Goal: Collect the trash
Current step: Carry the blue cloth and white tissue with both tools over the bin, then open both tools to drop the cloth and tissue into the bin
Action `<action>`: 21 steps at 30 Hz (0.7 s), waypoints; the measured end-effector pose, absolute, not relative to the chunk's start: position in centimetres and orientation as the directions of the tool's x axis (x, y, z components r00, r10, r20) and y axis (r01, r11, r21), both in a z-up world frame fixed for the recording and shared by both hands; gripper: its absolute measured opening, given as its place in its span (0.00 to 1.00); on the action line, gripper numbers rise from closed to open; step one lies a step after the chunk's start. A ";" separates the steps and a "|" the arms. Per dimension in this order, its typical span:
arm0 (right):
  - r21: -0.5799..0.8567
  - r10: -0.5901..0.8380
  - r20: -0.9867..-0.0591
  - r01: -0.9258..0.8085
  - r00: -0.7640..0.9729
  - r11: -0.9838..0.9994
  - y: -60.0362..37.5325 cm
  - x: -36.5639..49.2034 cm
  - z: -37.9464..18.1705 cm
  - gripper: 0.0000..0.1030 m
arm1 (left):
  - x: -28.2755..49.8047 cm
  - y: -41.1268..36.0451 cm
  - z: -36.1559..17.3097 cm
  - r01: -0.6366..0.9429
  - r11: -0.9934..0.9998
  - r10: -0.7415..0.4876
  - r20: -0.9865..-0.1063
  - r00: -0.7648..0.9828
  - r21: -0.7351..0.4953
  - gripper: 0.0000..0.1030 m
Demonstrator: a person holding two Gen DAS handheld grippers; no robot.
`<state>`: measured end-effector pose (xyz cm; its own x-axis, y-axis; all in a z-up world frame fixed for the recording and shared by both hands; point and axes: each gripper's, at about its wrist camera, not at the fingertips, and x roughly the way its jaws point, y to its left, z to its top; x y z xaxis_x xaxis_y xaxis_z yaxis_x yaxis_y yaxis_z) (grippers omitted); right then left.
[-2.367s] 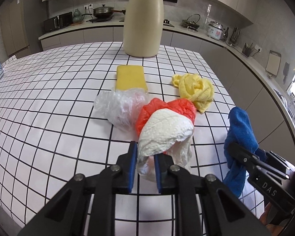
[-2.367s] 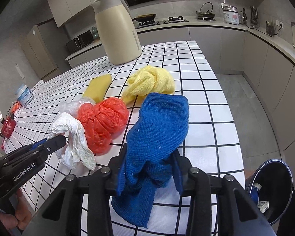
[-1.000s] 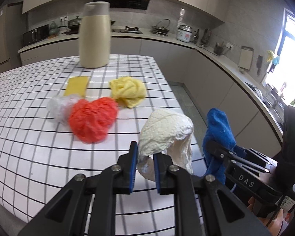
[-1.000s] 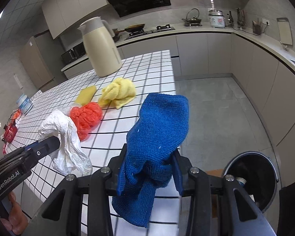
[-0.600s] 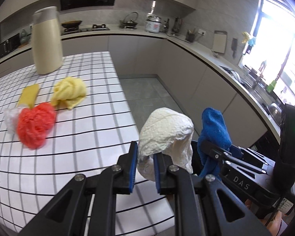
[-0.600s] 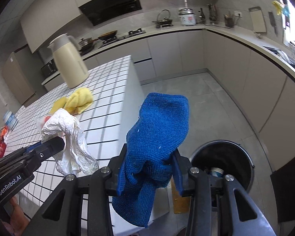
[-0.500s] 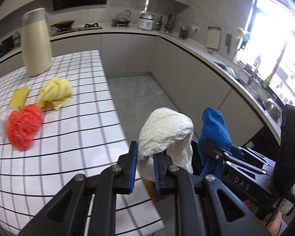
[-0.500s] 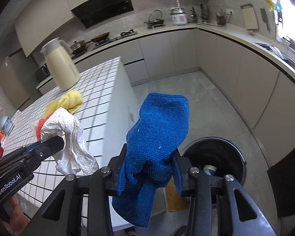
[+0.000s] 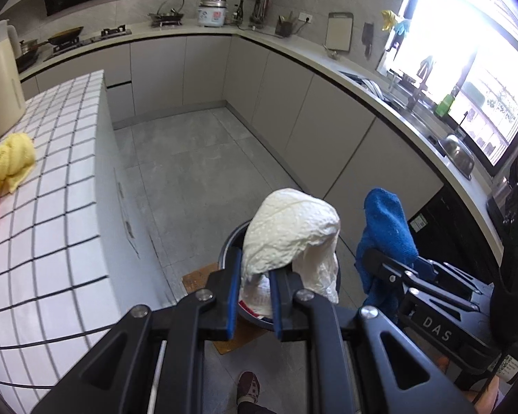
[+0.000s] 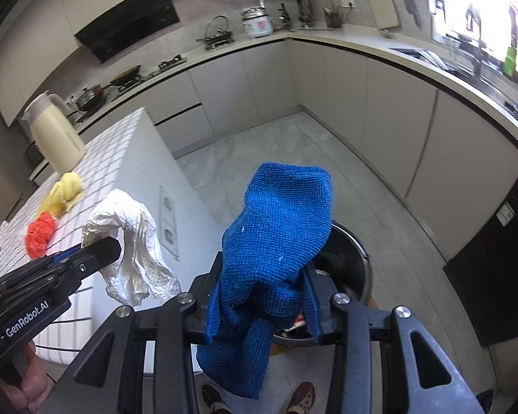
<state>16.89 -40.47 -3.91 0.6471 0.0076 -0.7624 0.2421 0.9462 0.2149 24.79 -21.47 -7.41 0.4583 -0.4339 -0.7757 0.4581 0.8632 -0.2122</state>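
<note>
Left wrist – left tool (image 9: 255,298) pinching one white wad (image 9: 290,231); right tool (image 10: 264,305) pinching one blue cloth (image 10: 279,238).

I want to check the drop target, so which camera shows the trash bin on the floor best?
The right wrist view: the trash bin shows its rim and dark inside beside the blue cloth. In the left wrist view the white crumpled paper covers most of it, leaving only a sliver of rim.
</note>
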 end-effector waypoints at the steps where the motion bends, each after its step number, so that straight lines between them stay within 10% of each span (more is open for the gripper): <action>1: 0.216 0.004 -0.770 0.255 0.639 0.943 -41.2 16.6 -4.4 0.41 | 24.9 -21.9 -7.8 0.457 0.864 -0.430 -0.782 0.452 -0.211 0.17; 21: 0.188 0.042 -0.855 0.233 0.518 0.954 -47.8 21.3 -13.6 0.41 | 26.7 -27.6 -16.1 0.359 0.918 -0.300 -0.887 0.351 -0.168 0.17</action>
